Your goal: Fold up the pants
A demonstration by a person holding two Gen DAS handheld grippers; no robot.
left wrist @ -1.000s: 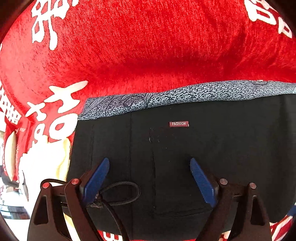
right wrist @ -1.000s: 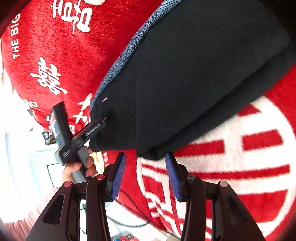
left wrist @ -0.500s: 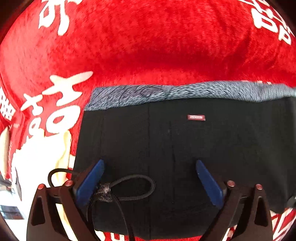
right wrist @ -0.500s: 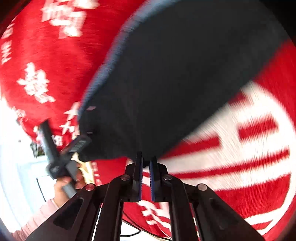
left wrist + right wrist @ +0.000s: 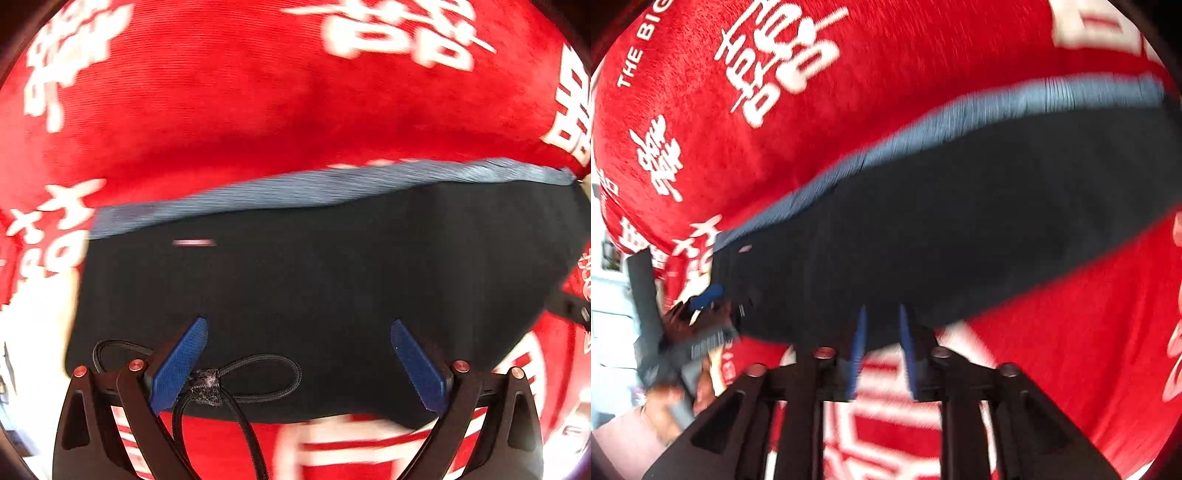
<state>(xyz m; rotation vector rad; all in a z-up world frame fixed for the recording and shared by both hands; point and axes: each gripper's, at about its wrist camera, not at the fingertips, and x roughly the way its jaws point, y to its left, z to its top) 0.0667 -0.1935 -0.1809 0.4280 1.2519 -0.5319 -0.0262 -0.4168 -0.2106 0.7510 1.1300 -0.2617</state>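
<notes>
Folded black pants [image 5: 314, 280] with a grey-blue waistband [image 5: 295, 188] lie flat on a red blanket [image 5: 258, 103]. My left gripper [image 5: 298, 323] hovers over the near half of the pants, jaws wide apart, nothing between the pads. A small label [image 5: 194, 242] shows on the cloth at the left. In the right wrist view the pants [image 5: 960, 229] stretch across the middle. My right gripper [image 5: 882, 308] is over their near edge, its jaws a little apart and opening, the pads not pressing the cloth. The left gripper's blue pad [image 5: 705, 297] appears at the pants' left end.
The red blanket [image 5: 849, 92] with white characters covers the whole surface around the pants. A black cord loop [image 5: 258, 380] hangs by my left gripper's left finger. A hand [image 5: 665, 398] grips the left tool's handle. Pale room background shows at the far left edge [image 5: 609, 314].
My left gripper slid right along the pants, so the label shifted left. My right gripper shut at the pants' near edge, then lifted, turned and partly reopened.
</notes>
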